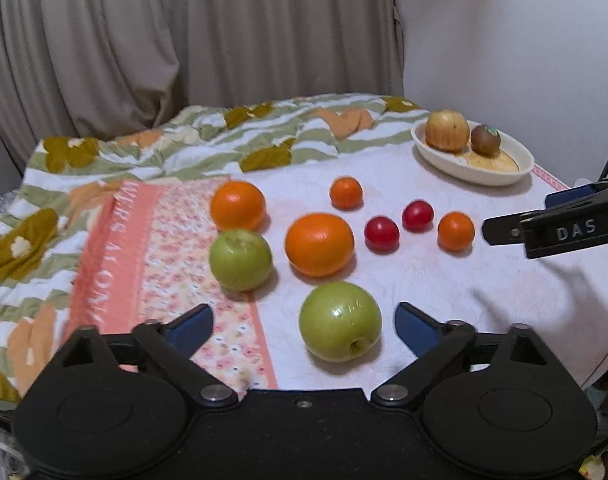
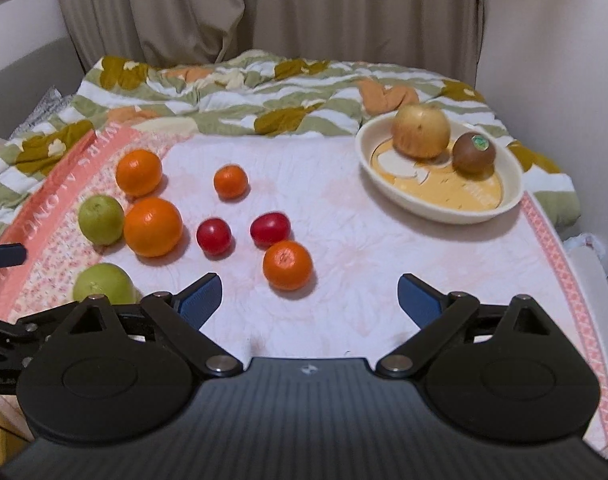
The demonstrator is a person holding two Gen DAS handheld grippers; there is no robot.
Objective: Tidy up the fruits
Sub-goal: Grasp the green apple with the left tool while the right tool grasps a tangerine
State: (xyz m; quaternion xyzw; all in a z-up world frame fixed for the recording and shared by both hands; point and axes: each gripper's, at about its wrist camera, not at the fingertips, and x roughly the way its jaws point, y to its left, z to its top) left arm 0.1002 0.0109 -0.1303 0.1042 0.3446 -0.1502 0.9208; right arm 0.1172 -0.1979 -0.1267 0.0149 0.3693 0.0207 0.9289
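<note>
Loose fruit lies on the pale cloth. A near green apple (image 1: 340,321) sits just ahead of my open, empty left gripper (image 1: 304,322), between its fingers. A second green apple (image 1: 240,260), two large oranges (image 1: 319,244) (image 1: 238,205), two small mandarins (image 1: 346,192) (image 1: 456,231) and two red tomatoes (image 1: 381,234) (image 1: 417,215) lie beyond. My right gripper (image 2: 309,300) is open and empty, with the near mandarin (image 2: 287,264) just ahead of it. A cream oval dish (image 2: 508,204) at the far right holds a yellowish apple (image 2: 421,131) and a brown kiwi (image 2: 473,152).
A crumpled floral blanket (image 2: 232,100) lies behind the cloth, with beige curtains and a wall beyond. A pink patterned border (image 2: 44,208) runs along the cloth's left side. The right gripper (image 1: 552,228) shows at the right edge of the left wrist view.
</note>
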